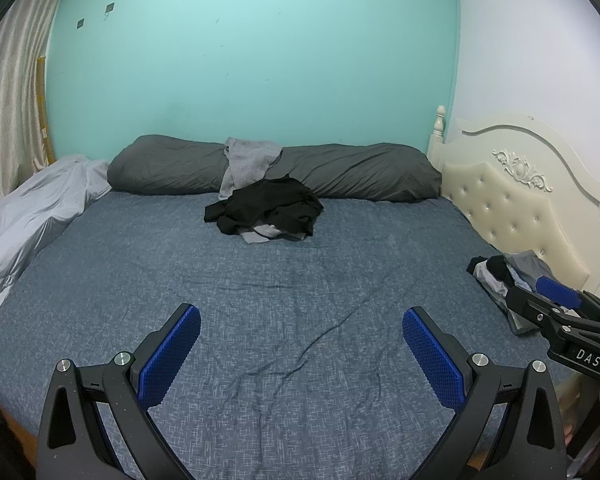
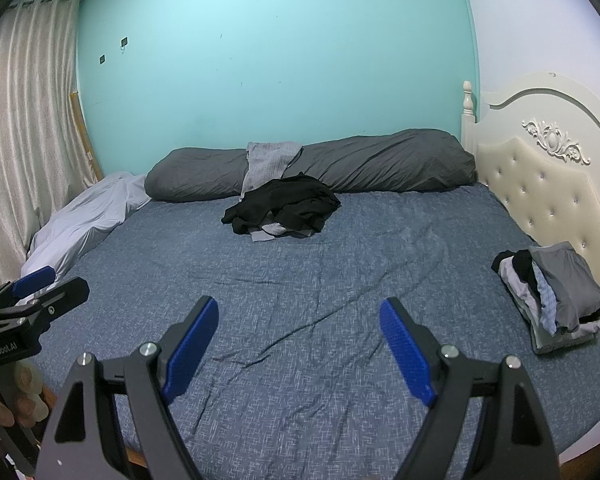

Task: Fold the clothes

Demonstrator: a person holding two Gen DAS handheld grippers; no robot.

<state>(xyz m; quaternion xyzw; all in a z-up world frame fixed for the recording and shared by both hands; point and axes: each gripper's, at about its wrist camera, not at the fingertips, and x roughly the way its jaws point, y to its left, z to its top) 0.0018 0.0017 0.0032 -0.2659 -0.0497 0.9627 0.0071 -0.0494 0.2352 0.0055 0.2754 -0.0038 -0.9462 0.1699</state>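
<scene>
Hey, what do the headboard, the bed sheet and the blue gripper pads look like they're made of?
Headboard: cream frame, seemingly painted wood with carved scrollwork, around a button-tufted panel with a soft sheen, probably faux leather. Bed sheet: matte woven fabric, likely cotton, blue with a fine white crosshatch print and loose creases. Pads: blue with a dimpled grid texture, probably rubber or moulded plastic; the look leaves that open.

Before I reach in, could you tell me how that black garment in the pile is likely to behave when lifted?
The black garment lies crumpled, so it will probably hang limp. It overlaps a grey piece, which may drag along. It looks light.
</scene>
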